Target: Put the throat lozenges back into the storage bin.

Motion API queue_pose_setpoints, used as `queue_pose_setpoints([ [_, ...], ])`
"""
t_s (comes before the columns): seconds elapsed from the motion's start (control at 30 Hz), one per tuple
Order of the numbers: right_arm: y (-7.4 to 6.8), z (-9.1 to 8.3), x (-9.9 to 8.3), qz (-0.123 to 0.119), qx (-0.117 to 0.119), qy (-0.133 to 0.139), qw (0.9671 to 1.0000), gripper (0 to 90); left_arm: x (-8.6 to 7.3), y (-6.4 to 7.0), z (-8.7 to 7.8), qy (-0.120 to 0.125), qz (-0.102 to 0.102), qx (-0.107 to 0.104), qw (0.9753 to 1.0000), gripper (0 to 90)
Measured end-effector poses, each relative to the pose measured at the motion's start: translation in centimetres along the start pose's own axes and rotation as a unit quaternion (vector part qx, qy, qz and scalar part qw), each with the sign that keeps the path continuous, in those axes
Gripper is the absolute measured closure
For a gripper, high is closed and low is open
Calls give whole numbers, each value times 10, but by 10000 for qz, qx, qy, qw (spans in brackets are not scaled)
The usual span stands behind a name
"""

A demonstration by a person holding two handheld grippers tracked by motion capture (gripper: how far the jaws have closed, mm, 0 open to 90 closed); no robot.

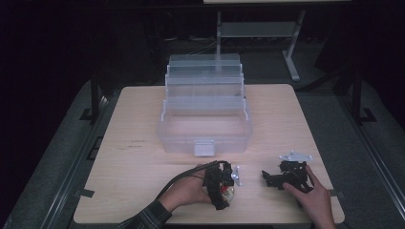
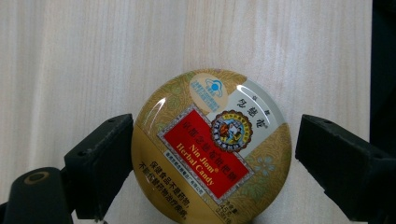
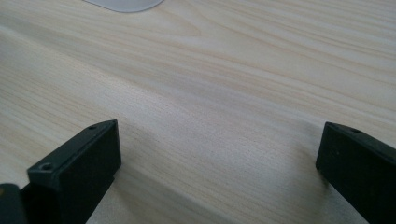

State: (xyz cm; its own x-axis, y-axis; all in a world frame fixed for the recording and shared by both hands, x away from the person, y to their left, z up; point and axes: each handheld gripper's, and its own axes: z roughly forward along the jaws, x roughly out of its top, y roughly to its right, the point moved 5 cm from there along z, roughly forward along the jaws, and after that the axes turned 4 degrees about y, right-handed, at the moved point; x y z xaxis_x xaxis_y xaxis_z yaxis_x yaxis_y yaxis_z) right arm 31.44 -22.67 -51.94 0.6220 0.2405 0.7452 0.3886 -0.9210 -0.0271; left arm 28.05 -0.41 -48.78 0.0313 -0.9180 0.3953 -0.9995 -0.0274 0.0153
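the round candy tin [image 2: 210, 149] lies flat on the table, near the front edge, a little left of the middle. its lid is gold with a leaf pattern, a red label in the centre says "nin jiom herbal candy", and there is a small round emblem above the label and a pale grey-white part at one side. some chinese characters run along the gold rim. light makes a bright spot on the lid.

the left gripper [image 2: 212, 158] points down over the tin, and its two black jaws stand apart with the tin between them. one jaw is at the rim of the tin or touching it, i cannot tell which; the other has a clear gap to the tin. from the high view the left gripper [image 1: 220, 183] is in the person's left hand [image 1: 188, 191], with a cable curving back from it.

the right gripper [image 1: 282, 175] rests low on the table, well apart from the tin, with the right hand [image 1: 308, 193] on it. its jaws are wide apart over bare wood and hold nothing.

the table [image 1: 138, 143] is light wood with fine grain. in the middle of it stands a clear plastic box [image 1: 205, 112], opened, with its trays stepped up toward the back. the room around is dark, the floor is grey, and a metal stand [image 1: 291, 52] is behind the table.
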Motion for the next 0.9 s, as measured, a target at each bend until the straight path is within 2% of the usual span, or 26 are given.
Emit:
queue_pose_setpoints([
  [0.4,0,0,0,-9,1,2,10000,0,-1,0,6,-84,-10,14,10000,132],
  [0.67,0,0,0,-10,0,2,10000,0,-2,-1,4,-14,-43,41,10000,187],
  [0.9,0,0,0,-2,-1,0,10000,0,-2,-1,3,-11,-56,28,10000,191],
])
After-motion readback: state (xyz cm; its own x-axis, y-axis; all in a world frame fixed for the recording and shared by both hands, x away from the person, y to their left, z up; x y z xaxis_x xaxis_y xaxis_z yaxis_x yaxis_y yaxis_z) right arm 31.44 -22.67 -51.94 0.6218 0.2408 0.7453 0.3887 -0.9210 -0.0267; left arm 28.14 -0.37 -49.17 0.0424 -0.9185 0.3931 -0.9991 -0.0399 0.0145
